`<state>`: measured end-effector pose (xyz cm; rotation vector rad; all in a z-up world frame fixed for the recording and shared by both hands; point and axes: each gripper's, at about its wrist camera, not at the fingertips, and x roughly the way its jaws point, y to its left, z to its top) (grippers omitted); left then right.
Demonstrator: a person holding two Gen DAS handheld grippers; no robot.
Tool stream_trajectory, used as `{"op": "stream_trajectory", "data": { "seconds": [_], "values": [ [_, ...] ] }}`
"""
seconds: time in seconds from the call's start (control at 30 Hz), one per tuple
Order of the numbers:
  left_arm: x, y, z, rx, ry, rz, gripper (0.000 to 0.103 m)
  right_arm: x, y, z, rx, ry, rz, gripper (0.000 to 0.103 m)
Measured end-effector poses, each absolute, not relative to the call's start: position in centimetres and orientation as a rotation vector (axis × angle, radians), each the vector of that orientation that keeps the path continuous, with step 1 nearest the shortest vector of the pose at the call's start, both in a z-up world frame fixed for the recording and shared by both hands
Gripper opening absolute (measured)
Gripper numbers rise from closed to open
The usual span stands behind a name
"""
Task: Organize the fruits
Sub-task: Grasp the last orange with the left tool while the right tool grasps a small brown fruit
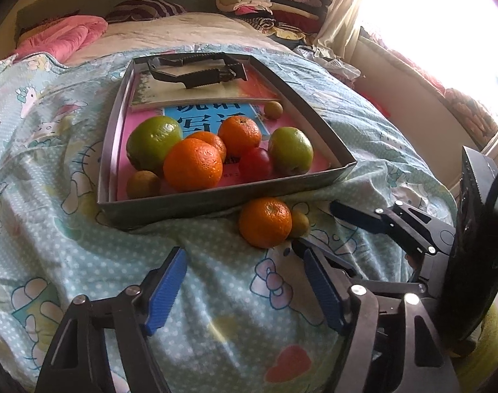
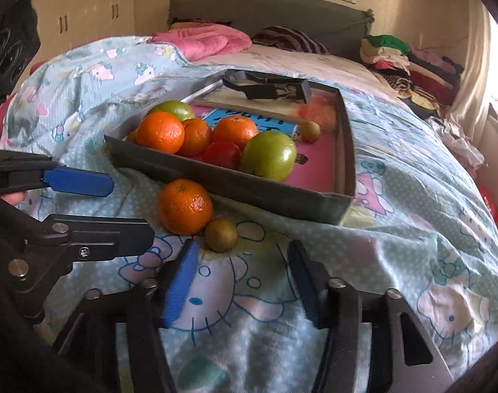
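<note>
A grey shallow box (image 1: 216, 196) (image 2: 249, 190) on the bed holds several fruits: oranges (image 1: 193, 164), two green apples (image 1: 290, 151) (image 2: 269, 155), a red fruit (image 1: 254, 163) and small brown-green fruits (image 1: 143, 183). One orange (image 1: 265, 222) (image 2: 185, 206) and a small brown-green fruit (image 1: 299, 223) (image 2: 221, 234) lie on the blanket just in front of the box. My left gripper (image 1: 244, 263) is open and empty, short of the orange. My right gripper (image 2: 244, 262) is open and empty, just short of the small fruit; it also shows in the left wrist view (image 1: 317, 229).
The bed is covered by a pale blue Hello Kitty blanket (image 1: 85, 245). The box also holds books (image 1: 212, 119) and a black clamp-like tool (image 1: 196, 68). A pink quilt (image 2: 203, 42) and folded clothes (image 2: 406, 59) lie at the far end. A bright window (image 1: 445, 32) is at right.
</note>
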<state>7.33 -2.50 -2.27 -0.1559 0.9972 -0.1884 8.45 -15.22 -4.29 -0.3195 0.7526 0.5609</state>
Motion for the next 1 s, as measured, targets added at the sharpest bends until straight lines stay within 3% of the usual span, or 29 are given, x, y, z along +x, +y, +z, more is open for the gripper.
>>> {"op": "stream_trajectory", "data": {
  "seconds": [0.2,0.47,0.6,1.0],
  "values": [
    [8.1,-2.6,-2.8,-0.180,1.011,-0.198,0.059,9.1,-14.6,-4.5,-0.345,0.742,0.612,0.039],
    [8.8,-3.1,-2.9,-0.178,1.016,-0.215,0.056,10.6,-14.2,-5.0,-0.350,0.764,0.664,0.035],
    [9.5,-3.8,-3.1,-0.166,1.023,-0.219,0.051,10.9,-14.4,-5.1,-0.332,0.766,0.664,0.023],
    [10.7,-4.6,-4.2,-0.141,1.036,-0.199,0.041,12.3,-18.6,-4.0,-0.121,0.768,0.569,0.023]
  ]
}}
